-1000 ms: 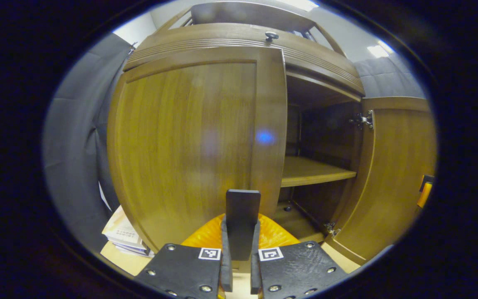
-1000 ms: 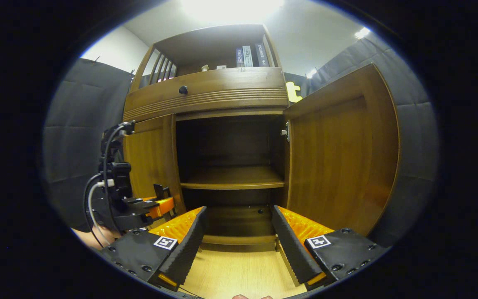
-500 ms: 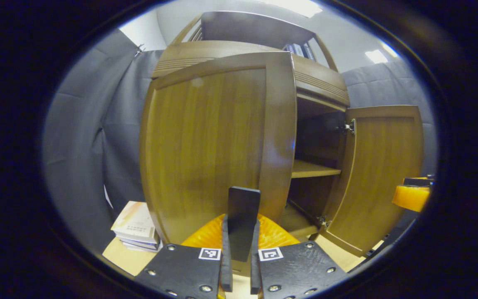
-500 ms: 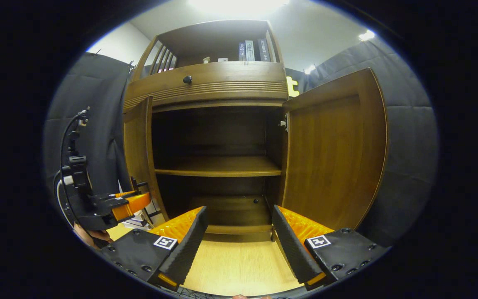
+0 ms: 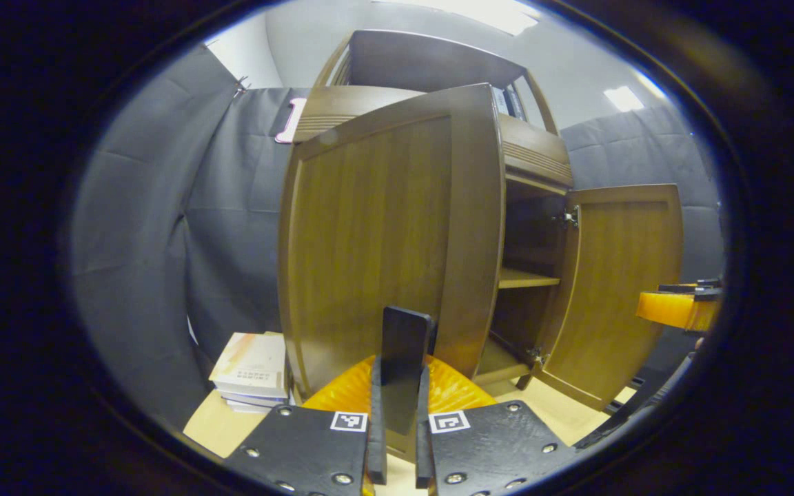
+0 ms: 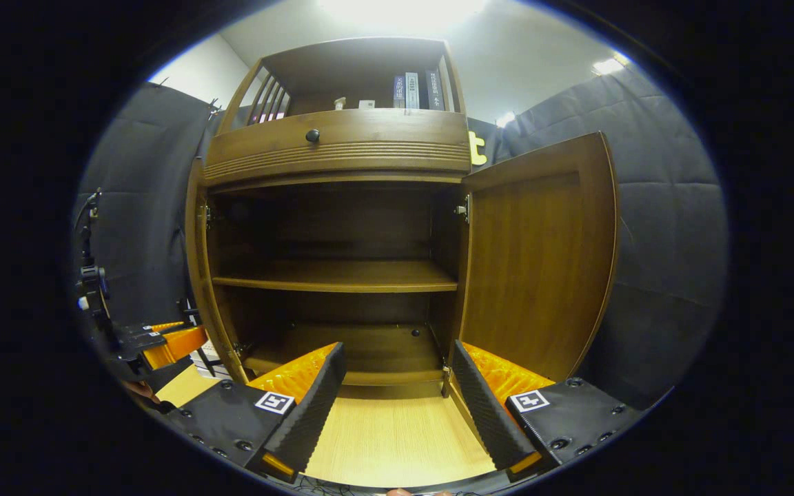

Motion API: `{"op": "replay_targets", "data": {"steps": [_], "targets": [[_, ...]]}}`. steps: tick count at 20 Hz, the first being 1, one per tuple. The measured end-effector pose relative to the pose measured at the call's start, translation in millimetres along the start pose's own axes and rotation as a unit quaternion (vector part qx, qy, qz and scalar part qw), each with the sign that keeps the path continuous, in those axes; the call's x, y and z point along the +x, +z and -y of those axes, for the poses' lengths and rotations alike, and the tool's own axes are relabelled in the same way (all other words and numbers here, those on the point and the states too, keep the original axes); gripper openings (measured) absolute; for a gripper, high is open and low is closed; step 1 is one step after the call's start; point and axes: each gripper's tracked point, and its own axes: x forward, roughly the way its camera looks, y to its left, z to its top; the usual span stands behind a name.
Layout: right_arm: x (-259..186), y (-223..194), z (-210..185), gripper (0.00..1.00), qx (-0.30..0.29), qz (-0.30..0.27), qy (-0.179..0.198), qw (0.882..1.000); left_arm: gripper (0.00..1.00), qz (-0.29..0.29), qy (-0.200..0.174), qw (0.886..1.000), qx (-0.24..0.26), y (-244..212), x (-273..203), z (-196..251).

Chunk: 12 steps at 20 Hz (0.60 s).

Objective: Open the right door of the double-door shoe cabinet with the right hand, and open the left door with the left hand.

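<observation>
In the left gripper view, at far left, a stack of books [image 5: 251, 372] lies on the light wooden floor [image 5: 562, 413] against the dark booth cloth. Just to its right stands the left door [image 5: 383, 241] of the shoe cabinet [image 6: 338, 148], swung well out from the cabinet front. Your left gripper [image 5: 397, 420] has its fingers drawn together on the door's dark flat handle [image 5: 404, 358], which stands upright between them; both fingers press its sides. Right of the door edge you see the dark interior and a slice of the middle shelf [image 5: 524, 279]. Farther right the right door [image 5: 624, 289] hangs open on its hinge [image 5: 568, 219], and at the far right edge your other gripper shows, blurred.

In the right gripper view, your left gripper [image 6: 163, 341] sits low at the left edge, beside the left door [image 6: 197, 275], which you see edge-on. Centre: the cabinet stands open, with the middle shelf [image 6: 335, 275] bare and the bottom board below it. A drawer with a round knob [image 6: 312, 136] runs above the opening, and books [image 6: 414, 91] stand on the top shelf. Your right gripper [image 6: 393, 406] has its fingers wide apart, holding nothing, over the floor in front of the cabinet. Right: the right door [image 6: 535, 262] is swung fully out, apart from the gripper.
</observation>
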Motion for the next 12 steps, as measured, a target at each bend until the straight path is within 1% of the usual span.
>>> {"op": "replay_targets", "data": {"steps": [1, 2, 4, 5, 8, 10, 12], "targets": [[-2, 2, 0, 0.98, -0.001, 0.001, -0.003, 1.0, 0.19, 0.003, 0.003, 1.0, -0.002, 0, -6, -7], [-3, 2, -1, 0.98, -0.001, 0.005, -0.007, 1.0, 0.17, 0.003, 0.006, 1.0, -0.009, 0, -10, -13], [-6, 5, -3, 0.93, -0.004, 0.014, -0.012, 1.0, 0.19, 0.002, 0.01, 1.0, -0.022, 0, -18, -23], [-6, 6, -6, 0.92, -0.007, 0.015, -0.012, 1.0, 0.19, 0.004, 0.012, 1.0, -0.025, 0, -22, -27], [-5, 5, -12, 0.93, -0.009, 0.017, -0.008, 1.0, 0.19, 0.015, 0.019, 0.999, -0.025, 0, -35, -45], [-7, 4, -15, 0.93, -0.008, 0.019, -0.004, 1.0, 0.19, 0.017, 0.022, 0.999, -0.025, 1, -44, -63], [-7, 2, -18, 0.93, -0.008, 0.021, -0.001, 1.0, 0.18, 0.016, 0.034, 0.999, -0.017, 1, -49, -86]]}}
